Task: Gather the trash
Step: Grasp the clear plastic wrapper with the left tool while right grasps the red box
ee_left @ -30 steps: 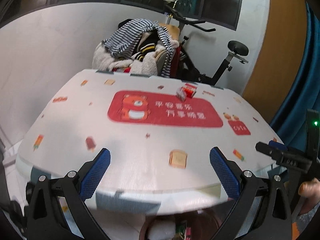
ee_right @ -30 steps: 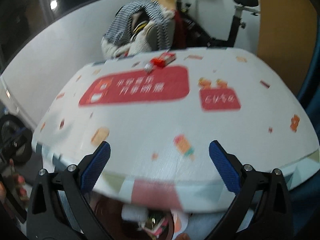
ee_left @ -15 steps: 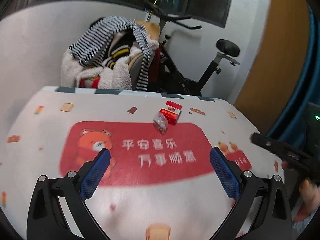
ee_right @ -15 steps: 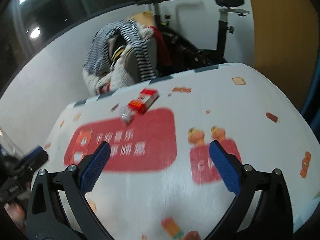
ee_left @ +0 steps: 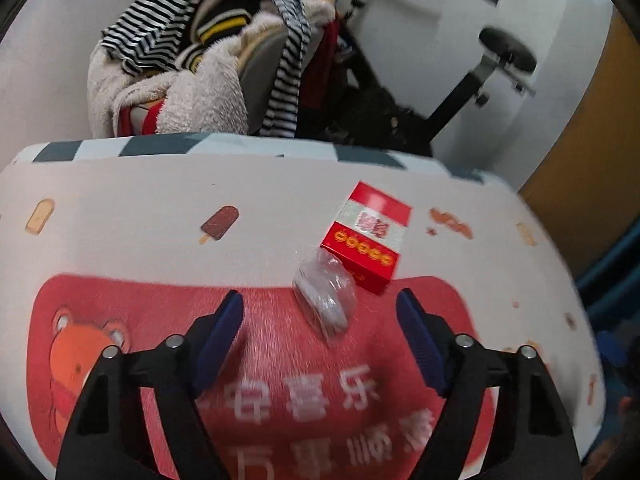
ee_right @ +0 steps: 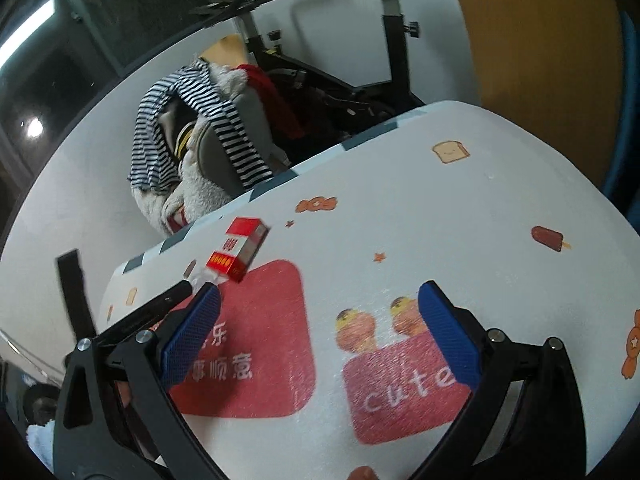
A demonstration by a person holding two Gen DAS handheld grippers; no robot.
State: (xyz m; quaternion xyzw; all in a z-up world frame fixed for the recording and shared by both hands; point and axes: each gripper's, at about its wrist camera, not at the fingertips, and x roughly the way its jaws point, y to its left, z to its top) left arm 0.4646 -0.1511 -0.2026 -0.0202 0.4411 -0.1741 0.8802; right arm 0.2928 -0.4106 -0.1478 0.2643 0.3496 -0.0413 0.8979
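Crinkled clear plastic wrapper (ee_left: 326, 296) touches a glossy red box (ee_left: 366, 236) on the tablecloth (ee_left: 140, 220); left gripper (ee_left: 320, 312) and right gripper (ee_right: 320, 312) gape wide, empty

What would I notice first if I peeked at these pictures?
The red cigarette box lying far across the table, with a crumpled clear wrapper touching its near side. The open left gripper points at the wrapper. Behind the table sits a pile of striped clothes.
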